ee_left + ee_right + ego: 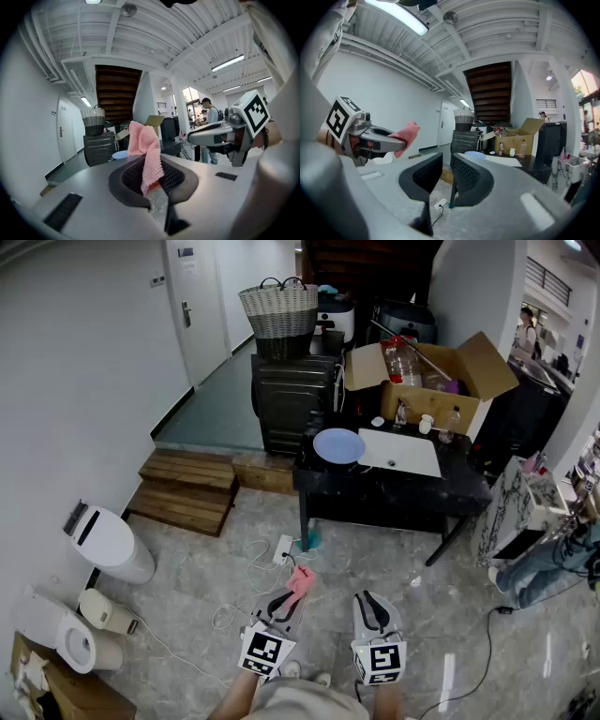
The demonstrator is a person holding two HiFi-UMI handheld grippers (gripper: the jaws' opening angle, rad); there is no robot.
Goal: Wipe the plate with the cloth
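A light blue plate (338,445) lies on the left end of the black table (394,491), far ahead of both grippers. It also shows small in the left gripper view as the plate (121,154) and in the right gripper view as the plate (474,153). My left gripper (284,599) is held low over the floor and is shut on a pink cloth (301,581). The cloth (146,151) stands up from between the jaws. My right gripper (372,600) hangs beside it with its jaws nearly together, only a thin slit between them and nothing in it.
On the table are a white sheet (400,452), an open cardboard box (433,382) with bottles, and small jars. A black cabinet with a wicker basket (279,309) stands behind. Wooden steps (186,488) lie left. Toilets (108,542) line the wall. A power strip and cables (267,563) lie on the floor.
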